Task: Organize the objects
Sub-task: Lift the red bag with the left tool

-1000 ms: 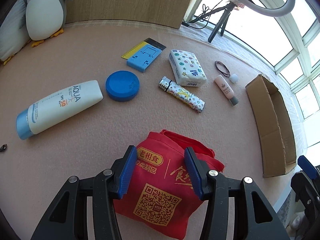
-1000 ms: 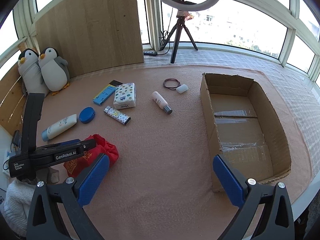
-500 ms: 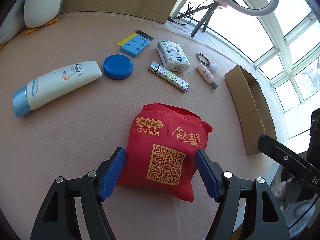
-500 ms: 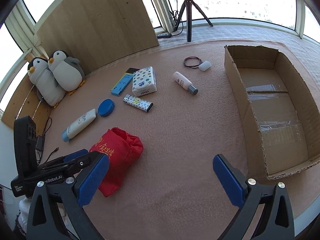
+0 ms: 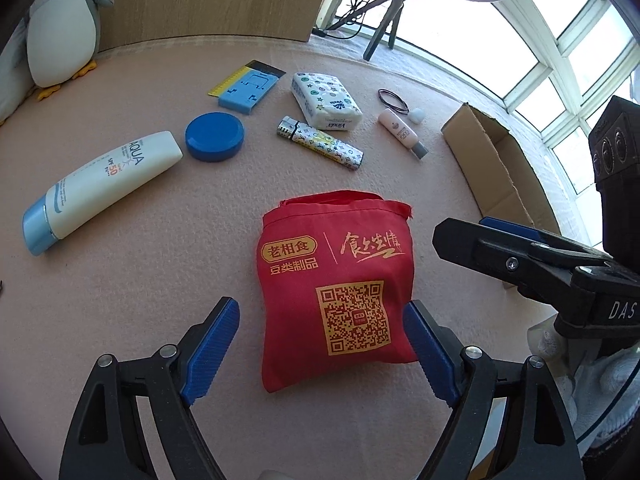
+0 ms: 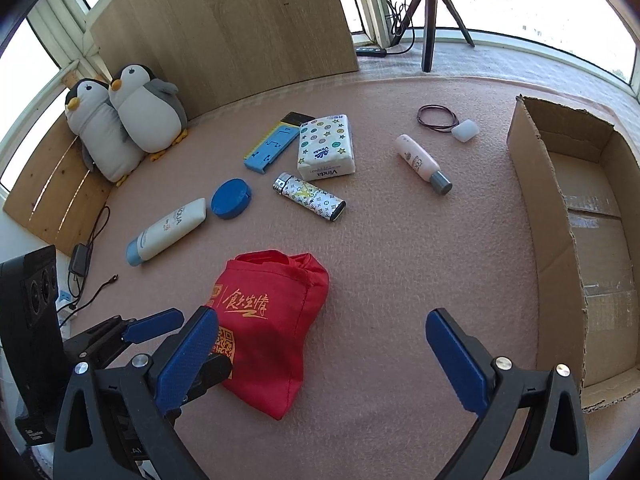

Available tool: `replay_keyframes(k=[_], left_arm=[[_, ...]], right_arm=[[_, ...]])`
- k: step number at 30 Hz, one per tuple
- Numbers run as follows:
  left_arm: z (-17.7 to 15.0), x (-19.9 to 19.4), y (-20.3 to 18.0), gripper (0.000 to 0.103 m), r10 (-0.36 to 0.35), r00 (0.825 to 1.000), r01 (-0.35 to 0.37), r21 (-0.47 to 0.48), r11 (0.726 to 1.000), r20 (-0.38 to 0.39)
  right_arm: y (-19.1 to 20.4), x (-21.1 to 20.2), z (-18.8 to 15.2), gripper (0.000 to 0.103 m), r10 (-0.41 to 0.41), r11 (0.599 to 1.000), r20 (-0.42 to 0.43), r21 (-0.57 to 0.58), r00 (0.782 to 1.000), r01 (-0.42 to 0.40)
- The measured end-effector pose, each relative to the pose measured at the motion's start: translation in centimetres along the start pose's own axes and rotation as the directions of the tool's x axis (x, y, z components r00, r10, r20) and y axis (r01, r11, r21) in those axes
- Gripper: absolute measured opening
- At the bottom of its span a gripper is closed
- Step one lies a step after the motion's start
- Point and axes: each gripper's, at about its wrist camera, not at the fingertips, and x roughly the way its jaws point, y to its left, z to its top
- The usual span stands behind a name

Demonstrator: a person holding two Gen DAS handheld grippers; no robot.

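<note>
- Presently the left gripper (image 5: 320, 344) points steeply down over the near edge of the pink mat (image 5: 140, 280); its jaws are opening, and the red fabric bag (image 5: 336, 280) lies flat between them with neither blue pad pressing on it.
- Bag sits printed side up, its gathered mouth toward the mat's middle. Judgement: it reads as set down here, free of the pads, so either hand can reach it.
- Right gripper (image 6: 320, 360) has its jaws wide apart with nothing between them; its left finger overlaps the bag's near corner in the right wrist view. Contact cannot be told.
- Cardboard box (image 6: 580, 240) stands open and looks bare along the mat's right edge. Judgement: this is the likely destination, placed beside the right hand for short carries.
- Loose items spread across the mat's middle, well apart from the box: sunscreen tube (image 5: 104, 184), blue round lid (image 5: 214, 137), patterned lighter (image 5: 320, 148), tissue pack (image 5: 326, 100), blue plastic stand (image 5: 252, 90), pink bottle (image 5: 402, 134), hair ties (image 5: 392, 99), small white cap (image 5: 417, 115).
- Two plush penguins (image 6: 132, 124) lean against the wooden board at the far left corner.
- Judgement: sorting barely begun; nothing visible inside the box.
</note>
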Motion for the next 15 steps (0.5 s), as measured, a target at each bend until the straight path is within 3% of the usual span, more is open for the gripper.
replay_keyframes(k=[9,11,13,15], left_arm=[[-0.3,1.4,-0.3,0.085,-0.043,0.999,0.044,0.041,0.998,-0.03],[-0.2,1.5,-0.3,0.082,-0.051,0.998,0.052,0.031,0.998,-0.029],[-0.1,1.6,-0.2,0.076,-0.061,0.998,0.062,0.027,0.998,-0.025],[0.0,1.7,0.0,0.074,-0.073,0.997,0.074,0.017,0.997,-0.027]], right_arm=[[0.1,2.8,1.2,0.099,0.09,0.996,-0.104,-0.006,0.991,-0.091],[0.3,3.3,1.2,0.093,0.095,0.995,-0.121,-0.016,0.988,-0.097],[0.6,3.9,1.3,0.078,0.103,0.994,-0.141,-0.028,0.985,-0.108],[0.8,4.4,1.3,0.073,0.111,0.992,-0.162,-0.033,0.981,-0.118]])
